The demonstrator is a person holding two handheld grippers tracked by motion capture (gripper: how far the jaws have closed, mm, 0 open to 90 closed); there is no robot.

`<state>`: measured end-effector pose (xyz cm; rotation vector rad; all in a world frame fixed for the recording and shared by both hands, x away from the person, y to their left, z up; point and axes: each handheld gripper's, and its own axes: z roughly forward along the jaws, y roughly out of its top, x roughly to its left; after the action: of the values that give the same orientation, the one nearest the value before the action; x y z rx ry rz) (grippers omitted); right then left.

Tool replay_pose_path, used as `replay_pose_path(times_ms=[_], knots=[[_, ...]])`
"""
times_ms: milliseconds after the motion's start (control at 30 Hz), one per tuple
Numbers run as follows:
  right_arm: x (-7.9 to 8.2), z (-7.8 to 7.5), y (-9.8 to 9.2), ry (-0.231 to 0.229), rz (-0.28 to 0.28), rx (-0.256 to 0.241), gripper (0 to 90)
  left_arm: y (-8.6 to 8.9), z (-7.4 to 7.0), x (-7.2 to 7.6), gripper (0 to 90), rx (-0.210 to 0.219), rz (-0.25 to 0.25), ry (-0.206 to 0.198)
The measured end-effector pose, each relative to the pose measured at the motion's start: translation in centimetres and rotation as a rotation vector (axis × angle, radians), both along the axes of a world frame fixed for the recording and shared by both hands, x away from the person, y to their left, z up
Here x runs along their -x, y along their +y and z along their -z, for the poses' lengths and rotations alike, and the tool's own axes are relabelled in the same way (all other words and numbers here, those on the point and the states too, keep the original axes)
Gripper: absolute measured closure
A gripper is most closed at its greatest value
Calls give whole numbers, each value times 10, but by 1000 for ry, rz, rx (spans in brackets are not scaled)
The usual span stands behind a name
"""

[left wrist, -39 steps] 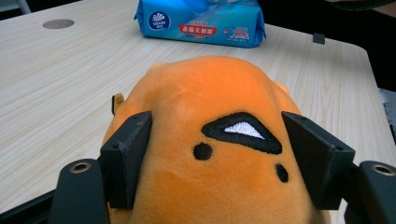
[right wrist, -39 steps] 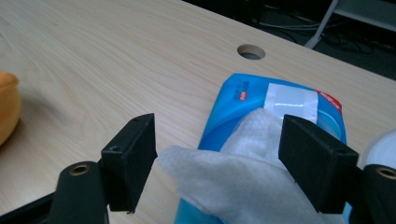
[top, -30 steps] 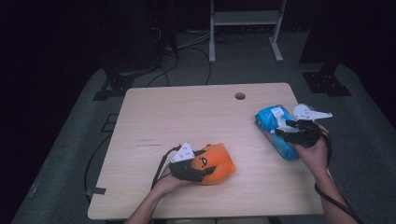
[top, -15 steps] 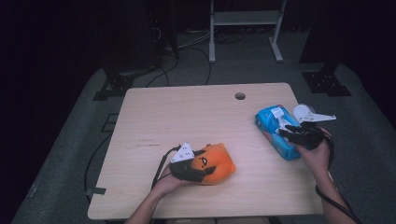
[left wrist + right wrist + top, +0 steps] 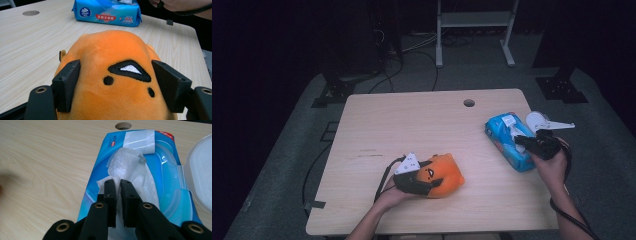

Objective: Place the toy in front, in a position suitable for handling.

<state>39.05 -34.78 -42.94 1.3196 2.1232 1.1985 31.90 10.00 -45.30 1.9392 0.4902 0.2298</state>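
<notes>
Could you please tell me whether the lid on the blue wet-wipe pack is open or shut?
Open. The blue plastic wet-wipe pack has its clear plastic flip lid swung aside, and a white wipe sticks up from the opening, pinched by the right tool.

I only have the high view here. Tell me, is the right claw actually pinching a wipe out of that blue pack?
Observer: Yes, the right claw is shut on the white wipe at the pack's opening.
Operator: Is the lid open?
Observer: The clear flip lid is swung open to one side of the blue wipes pack.
Operator: And the left one?
Observer: The left claw has one jaw on each side of the orange plush toy.
</notes>
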Motion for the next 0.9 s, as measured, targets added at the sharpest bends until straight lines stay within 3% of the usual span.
replay_pose_path(times_ms=[900], knots=[[19,-14,2,-15,-61,-73,852,0,1,0,249,10,0,1]])
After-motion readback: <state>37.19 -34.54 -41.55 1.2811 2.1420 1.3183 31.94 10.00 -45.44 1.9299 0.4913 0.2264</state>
